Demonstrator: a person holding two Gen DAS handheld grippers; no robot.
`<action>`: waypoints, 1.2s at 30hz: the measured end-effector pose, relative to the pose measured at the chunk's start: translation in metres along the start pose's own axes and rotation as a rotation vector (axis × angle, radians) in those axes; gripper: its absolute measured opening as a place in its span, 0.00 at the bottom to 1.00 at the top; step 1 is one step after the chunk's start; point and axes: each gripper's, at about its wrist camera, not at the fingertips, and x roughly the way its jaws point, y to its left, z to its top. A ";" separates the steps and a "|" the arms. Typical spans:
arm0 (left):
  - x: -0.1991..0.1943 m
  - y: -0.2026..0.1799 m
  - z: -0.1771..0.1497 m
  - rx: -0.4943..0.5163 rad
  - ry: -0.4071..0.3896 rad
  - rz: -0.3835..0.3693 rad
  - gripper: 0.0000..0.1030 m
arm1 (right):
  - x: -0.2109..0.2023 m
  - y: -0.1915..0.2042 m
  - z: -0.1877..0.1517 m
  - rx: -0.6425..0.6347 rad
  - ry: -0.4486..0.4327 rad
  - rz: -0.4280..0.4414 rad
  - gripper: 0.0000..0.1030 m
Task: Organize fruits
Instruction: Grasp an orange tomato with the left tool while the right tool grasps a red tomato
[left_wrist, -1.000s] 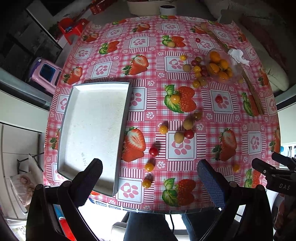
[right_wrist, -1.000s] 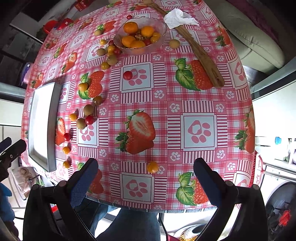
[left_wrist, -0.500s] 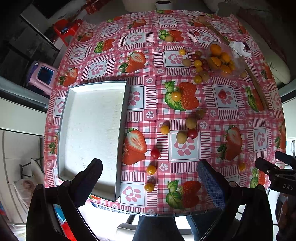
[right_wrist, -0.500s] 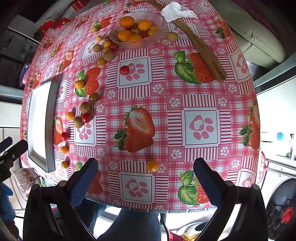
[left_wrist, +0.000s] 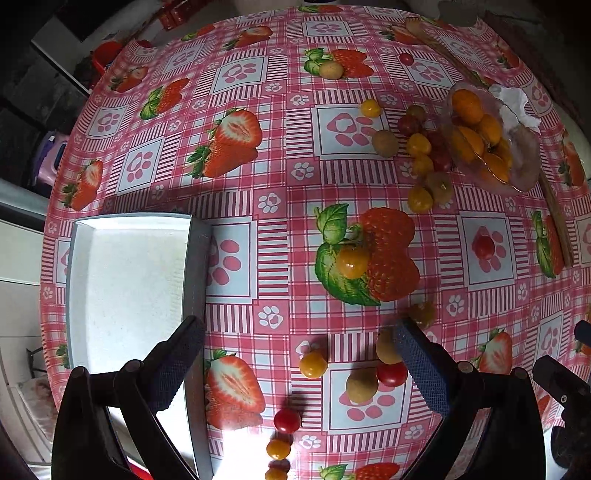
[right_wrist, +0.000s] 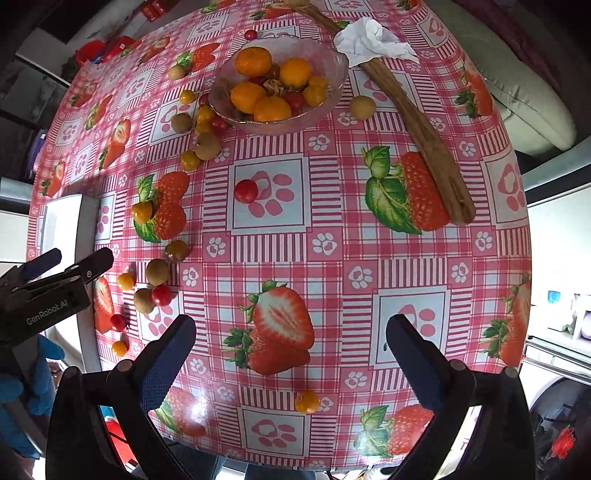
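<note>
Now, at the near edge of the surface (left_wrist: 280, 147): both sets of jaws stand wide apart and hold nothing. Your left gripper (left_wrist: 295, 354) hangs over the nearest scatter, an orange berry (left_wrist: 313, 364), a tan longan (left_wrist: 362, 385) touching a red cherry tomato (left_wrist: 392, 373), and another red tomato (left_wrist: 287, 420) closer in. The white tray (left_wrist: 125, 280) sits just to the left, bare inside. Your right gripper (right_wrist: 291, 354) is over open cloth, with a lone orange berry (right_wrist: 306, 401) just below it. The glass bowl (right_wrist: 332, 85) of mandarins lies far across.

My read: first pick pending. Take the isolated orange berry with the left, not the touching pair. Come straight down, fingers either side, close gently; the skins look thin. Round fruit will likely roll if nudged.
</note>
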 end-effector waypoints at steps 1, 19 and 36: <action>0.004 -0.002 0.004 0.006 -0.012 0.001 1.00 | 0.005 0.002 0.006 -0.003 -0.003 0.001 1.00; 0.040 -0.012 0.017 0.027 -0.068 -0.100 0.36 | 0.061 0.048 0.060 -0.127 -0.073 -0.033 0.66; -0.013 0.037 -0.011 -0.062 -0.132 -0.175 0.25 | 0.029 0.039 0.045 -0.042 -0.074 0.085 0.20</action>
